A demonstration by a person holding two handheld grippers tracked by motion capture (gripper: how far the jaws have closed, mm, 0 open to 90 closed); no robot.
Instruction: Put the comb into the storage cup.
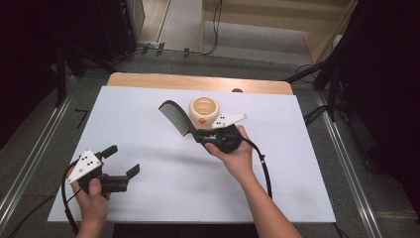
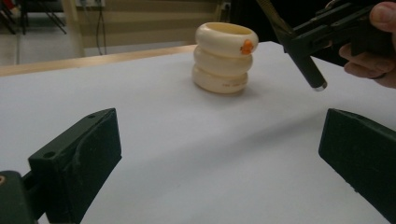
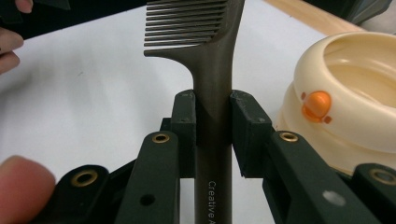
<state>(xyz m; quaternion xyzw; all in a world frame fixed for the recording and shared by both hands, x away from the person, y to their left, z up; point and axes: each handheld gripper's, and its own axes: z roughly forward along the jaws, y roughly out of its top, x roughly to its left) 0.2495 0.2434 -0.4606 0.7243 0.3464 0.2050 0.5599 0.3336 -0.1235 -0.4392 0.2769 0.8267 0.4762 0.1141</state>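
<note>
Between right gripper (image 3: 212, 126) jaws, comb (image 3: 205, 56)

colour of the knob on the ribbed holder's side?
Orange knob, on the cream holder; clearest in the right gripper view.

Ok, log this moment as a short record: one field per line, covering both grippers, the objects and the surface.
left gripper: open, empty, near the table's front left
right gripper: shut on comb handle
comb: dark, held off the table, teeth end pointing away from the person
holder: cream, ringed, open-topped, orange knob, upright beside the comb
table: white top, wooden far edge
</note>
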